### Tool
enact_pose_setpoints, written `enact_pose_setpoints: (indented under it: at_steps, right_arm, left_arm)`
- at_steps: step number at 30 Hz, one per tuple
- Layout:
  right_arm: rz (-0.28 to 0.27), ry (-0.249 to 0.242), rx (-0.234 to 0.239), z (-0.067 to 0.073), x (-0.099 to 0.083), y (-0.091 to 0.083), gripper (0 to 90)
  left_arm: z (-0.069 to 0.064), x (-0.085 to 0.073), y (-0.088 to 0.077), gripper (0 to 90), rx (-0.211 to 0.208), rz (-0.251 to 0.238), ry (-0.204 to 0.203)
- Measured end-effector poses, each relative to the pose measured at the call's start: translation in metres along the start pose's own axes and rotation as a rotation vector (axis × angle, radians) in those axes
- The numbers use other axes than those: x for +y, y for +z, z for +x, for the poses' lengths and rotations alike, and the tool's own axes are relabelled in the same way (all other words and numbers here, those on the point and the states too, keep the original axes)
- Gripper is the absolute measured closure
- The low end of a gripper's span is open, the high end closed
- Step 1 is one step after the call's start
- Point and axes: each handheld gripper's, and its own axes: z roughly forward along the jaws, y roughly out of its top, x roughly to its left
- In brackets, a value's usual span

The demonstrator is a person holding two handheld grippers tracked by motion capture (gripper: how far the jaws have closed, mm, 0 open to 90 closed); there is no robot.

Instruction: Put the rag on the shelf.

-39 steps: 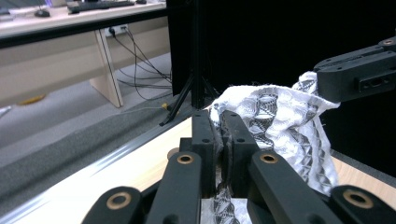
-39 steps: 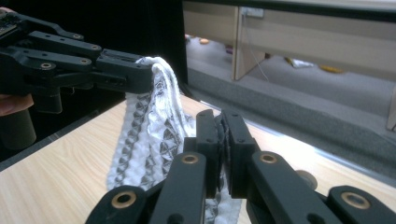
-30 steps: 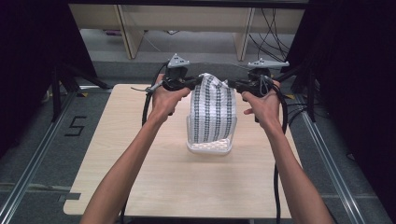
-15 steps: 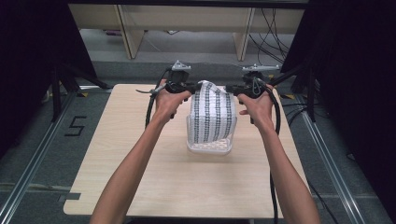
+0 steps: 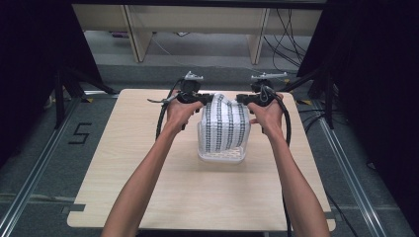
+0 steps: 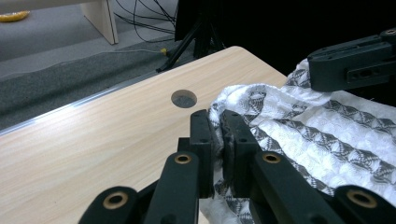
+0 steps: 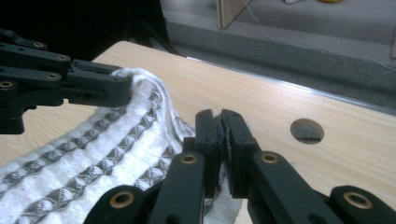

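Jaws first: the left gripper (image 6: pixel 216 140) is clamped down on the edge of a white waffle-weave cloth with grey patterned stripes (image 6: pixel 322 135), and you can see the fabric pinched right between its two black pads in the left gripper view. Same deal on the other side, where the right gripper (image 7: pixel 219 140) has its jaws squeezed tight on the cloth's opposite top corner, with a bit of white weave poking out between them.

From the high view, the left gripper (image 5: pixel 193 97) and right gripper (image 5: pixel 253 98) sit at either side of the cloth's (image 5: pixel 223 123) upper edge, holding it stretched between them. The person's left hand (image 5: pixel 180 111) and right hand (image 5: pixel 267 114) wrap the handles just outside the cloth.

The cloth drapes down from that held edge over a white plastic basket (image 5: pixel 222 157), whose rim peeks out below the cloth's near hem. Basket and cloth sit a little beyond the middle of the light wooden table (image 5: pixel 148 187). A round hole in the tabletop (image 6: pixel 184 98) shows just past the cloth's far corner.
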Motion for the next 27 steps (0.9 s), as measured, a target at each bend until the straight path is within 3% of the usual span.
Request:
enact_pose_setpoints:
  at_steps: [1,3,4,6,7,8,16,27]
  right_arm:
    - [0.003,-0.012,0.002,-0.002,-0.001,0.002,86.4]
    - [0.021,0.020,-0.005,-0.001,-0.003,0.003,86.3]
    - [0.018,-0.010,-0.005,-0.004,-0.004,0.004,86.3]
    - [0.024,0.014,0.007,-0.003,-0.006,0.006,86.3]
    - [0.027,-0.009,0.004,-0.005,-0.007,0.007,86.3]
    - [0.038,0.020,0.006,-0.003,-0.008,0.008,86.2]
    - [0.092,0.041,0.005,-0.005,-0.015,0.014,85.8]
    - [0.116,0.021,0.013,-0.004,-0.017,0.018,85.6]
  left_arm:
    - [0.002,-0.002,0.001,83.2,0.000,0.016,0.007]
    - [0.002,-0.005,0.003,83.1,0.000,0.030,0.012]
    - [0.002,-0.005,0.004,83.1,-0.002,0.034,0.013]
    - [0.002,-0.008,0.006,83.0,-0.004,0.038,0.006]
    - [0.002,-0.009,0.007,82.9,-0.007,0.043,0.009]
    - [0.002,-0.010,0.008,82.8,-0.008,0.048,0.009]
    - [0.003,-0.019,0.013,81.1,-0.018,0.086,0.000]
    - [0.003,-0.023,0.016,80.2,-0.029,0.105,0.001]
